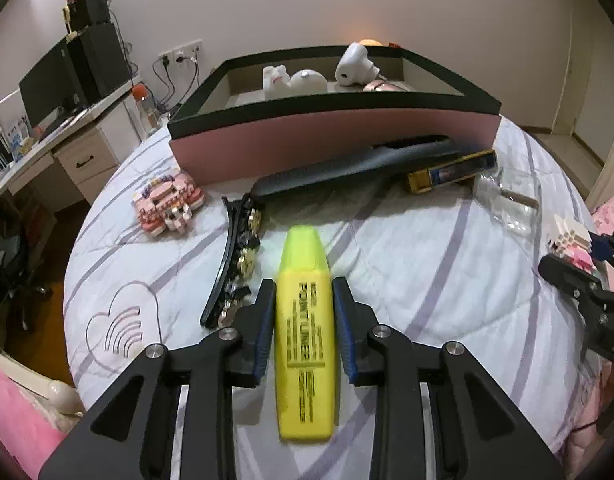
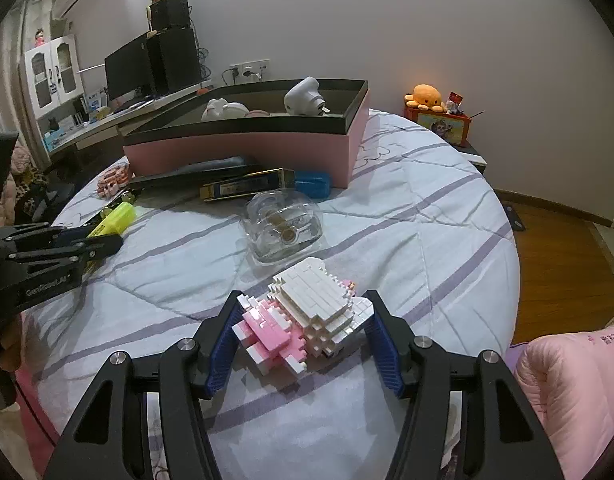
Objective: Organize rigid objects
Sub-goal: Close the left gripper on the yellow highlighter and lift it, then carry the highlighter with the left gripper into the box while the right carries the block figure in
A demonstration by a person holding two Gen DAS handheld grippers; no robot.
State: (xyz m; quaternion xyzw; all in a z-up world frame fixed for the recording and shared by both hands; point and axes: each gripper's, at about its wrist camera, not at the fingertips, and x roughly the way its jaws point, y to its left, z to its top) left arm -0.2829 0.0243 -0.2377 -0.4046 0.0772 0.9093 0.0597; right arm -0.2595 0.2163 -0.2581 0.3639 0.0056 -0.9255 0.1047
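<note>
My left gripper [image 1: 304, 292] is shut on a yellow highlighter [image 1: 304, 320], pads on both of its sides; it also shows in the right wrist view [image 2: 113, 218]. My right gripper [image 2: 303, 308] is open around a pink and white brick figure [image 2: 303, 320] on the bed; its pads stand close to both sides with a small gap. The pink box with a black rim [image 1: 331, 140] stands at the back and holds white figurines [image 1: 293, 80] and a white gadget [image 1: 353, 64].
In front of the box lie a dark hairbrush [image 1: 347, 164], a gold and blue case [image 1: 451, 170], a clear tape dispenser [image 2: 283, 228], a black hair clip [image 1: 235, 264], a pink toy keyboard [image 1: 169, 204] and a blue block [image 2: 313, 184]. A desk stands to the left.
</note>
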